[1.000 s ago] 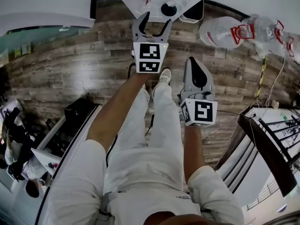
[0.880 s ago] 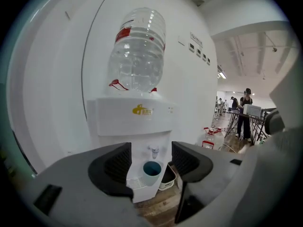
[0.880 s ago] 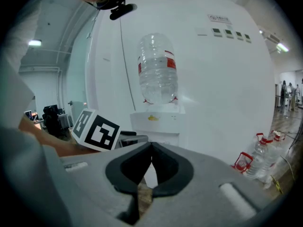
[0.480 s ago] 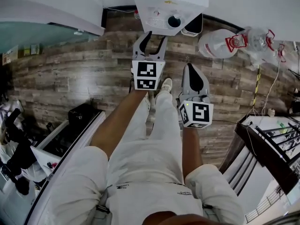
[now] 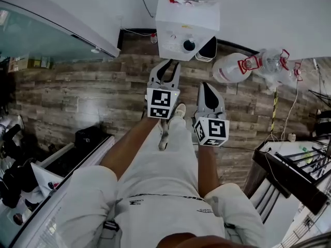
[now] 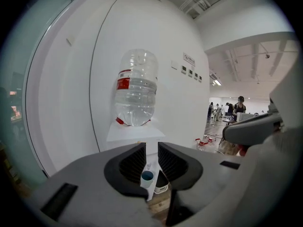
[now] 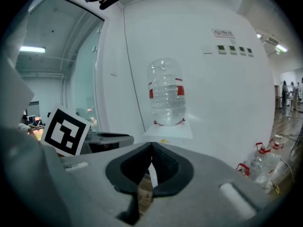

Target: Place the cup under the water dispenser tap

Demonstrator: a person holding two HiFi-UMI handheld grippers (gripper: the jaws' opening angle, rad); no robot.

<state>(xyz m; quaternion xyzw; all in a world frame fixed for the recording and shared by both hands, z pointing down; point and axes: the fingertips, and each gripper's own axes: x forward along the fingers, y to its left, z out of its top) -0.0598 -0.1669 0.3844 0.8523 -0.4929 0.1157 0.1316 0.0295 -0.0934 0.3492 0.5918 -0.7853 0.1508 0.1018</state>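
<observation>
A white water dispenser (image 5: 181,22) stands against the wall with a clear bottle (image 6: 136,86) on top. The cup (image 5: 189,45), blue inside, sits on the dispenser's front under the tap and shows small through the jaw gap in the left gripper view (image 6: 147,176). My left gripper (image 5: 169,66) hangs in the air short of the dispenser, apart from the cup. Its jaws are closing, a narrow gap is left, and nothing is between them. My right gripper (image 5: 206,87) is beside it, shut and empty. In the right gripper view the bottle (image 7: 166,91) rises beyond the shut right gripper (image 7: 151,148).
Spare water bottles (image 5: 232,67) lie on the wooden floor to the right of the dispenser. A black-and-white object (image 5: 208,49) rests against its right side. A glass partition (image 5: 46,32) runs along the left, and a dark railing (image 5: 289,177) is at the lower right.
Both grippers have risen and pulled back from the dispenser. The left jaws have narrowed. The cup stays under the tap, and the bottle on top has come into the head view.
</observation>
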